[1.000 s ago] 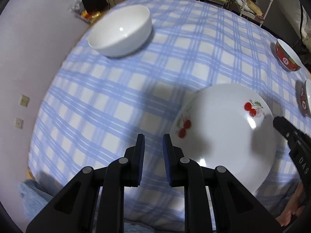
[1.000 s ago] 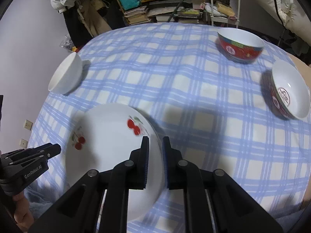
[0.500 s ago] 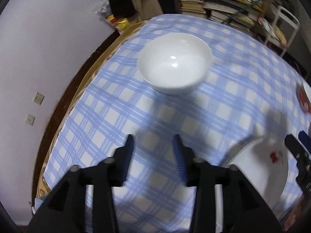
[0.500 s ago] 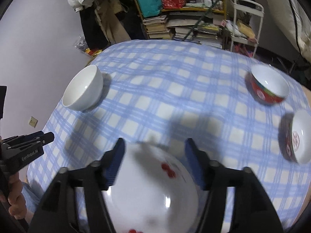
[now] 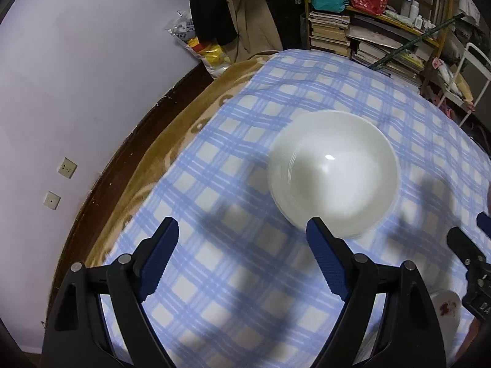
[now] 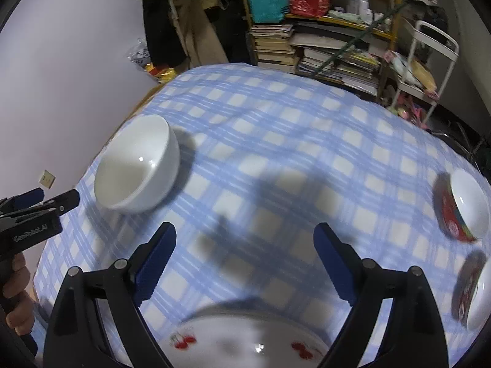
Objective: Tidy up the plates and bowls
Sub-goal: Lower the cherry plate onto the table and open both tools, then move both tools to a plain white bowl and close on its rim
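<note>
1. Here, two claws show, both with blue pads. The left claw [image 5: 242, 245] is opening over the checked cloth [image 5: 245, 291], nothing between its pads; its right pad overlaps the near rim of the white bowl [image 5: 333, 171] in the left wrist view, though contact cannot be told.
2. The right claw [image 6: 245, 248] is likewise opening, with only cloth between its pads. It also shows at the right edge of the left wrist view, cut off.
3. One plate [image 6: 245, 337] with red cherry prints lies nearest, just below the right claw, its near half cut off by the frame. A sliver of it shows low right in the left wrist view.
4. A hand [image 6: 15, 300] grips the left claw's body at the left edge of the right wrist view; the body reads "GenRobot.AI".
5. Bowls count three: the white bowl sits left on the tabletop, and two red-and-white bowls [image 6: 463, 208] [image 6: 472, 291] sit at the right edge, well apart from it. Their red markings are too blurred to read.
6. Two wall sockets [image 5: 67, 167] show on the wall at left.
7. Farthest, a shelf [image 6: 322, 46] holds stacked books, a teal bag and a red bag; a white cart [image 6: 429, 61] stands beside it. No titles are legible.
</note>
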The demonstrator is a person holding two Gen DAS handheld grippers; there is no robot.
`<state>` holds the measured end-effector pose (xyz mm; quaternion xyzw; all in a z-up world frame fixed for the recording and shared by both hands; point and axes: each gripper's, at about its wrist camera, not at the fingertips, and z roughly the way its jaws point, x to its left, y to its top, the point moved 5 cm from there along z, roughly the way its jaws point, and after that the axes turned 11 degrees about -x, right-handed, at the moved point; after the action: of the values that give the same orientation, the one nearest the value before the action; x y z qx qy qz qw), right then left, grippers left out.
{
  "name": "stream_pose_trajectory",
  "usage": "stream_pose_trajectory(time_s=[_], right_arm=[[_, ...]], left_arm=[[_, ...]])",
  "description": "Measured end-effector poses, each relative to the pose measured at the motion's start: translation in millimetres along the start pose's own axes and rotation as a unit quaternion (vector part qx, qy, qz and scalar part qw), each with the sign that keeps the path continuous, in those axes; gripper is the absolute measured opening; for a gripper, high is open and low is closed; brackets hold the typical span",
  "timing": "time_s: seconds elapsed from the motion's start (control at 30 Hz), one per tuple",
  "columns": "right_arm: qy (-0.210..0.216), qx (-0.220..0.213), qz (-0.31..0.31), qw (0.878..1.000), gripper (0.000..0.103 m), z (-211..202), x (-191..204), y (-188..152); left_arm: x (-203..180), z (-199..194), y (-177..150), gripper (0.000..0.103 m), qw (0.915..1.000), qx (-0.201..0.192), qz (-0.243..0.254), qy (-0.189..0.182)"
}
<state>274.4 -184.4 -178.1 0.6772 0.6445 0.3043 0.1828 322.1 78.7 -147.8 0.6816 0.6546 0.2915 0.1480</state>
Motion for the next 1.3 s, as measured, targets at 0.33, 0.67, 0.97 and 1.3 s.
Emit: stream_pose_trajectory(time_s=[0.33, 0.67, 0.97, 1.3], right_arm=[[0.012, -0.007, -0.043, 0.999, 0.096, 36, 49, 53], [0.006, 0.044, -0.048, 0.998, 0.075, 77, 65, 46], [0.028, 0.089, -0.021, 0.995, 0.047, 94, 67, 28], [0.024, 0.092, -0.039, 0.995, 0.019, 97, 81, 22]], left_arm=[[11, 39, 32, 0.084, 0.9993, 0.028, -0.006, -0.025], [1, 77, 18, 0.08, 0.9949, 0.077, -0.018, -0.063], [-7, 90, 5, 0.056, 0.9911, 0.101, -0.027, -0.083], [-23, 81, 3, 0.009, 0.9859, 0.096, -0.041, -0.131]])
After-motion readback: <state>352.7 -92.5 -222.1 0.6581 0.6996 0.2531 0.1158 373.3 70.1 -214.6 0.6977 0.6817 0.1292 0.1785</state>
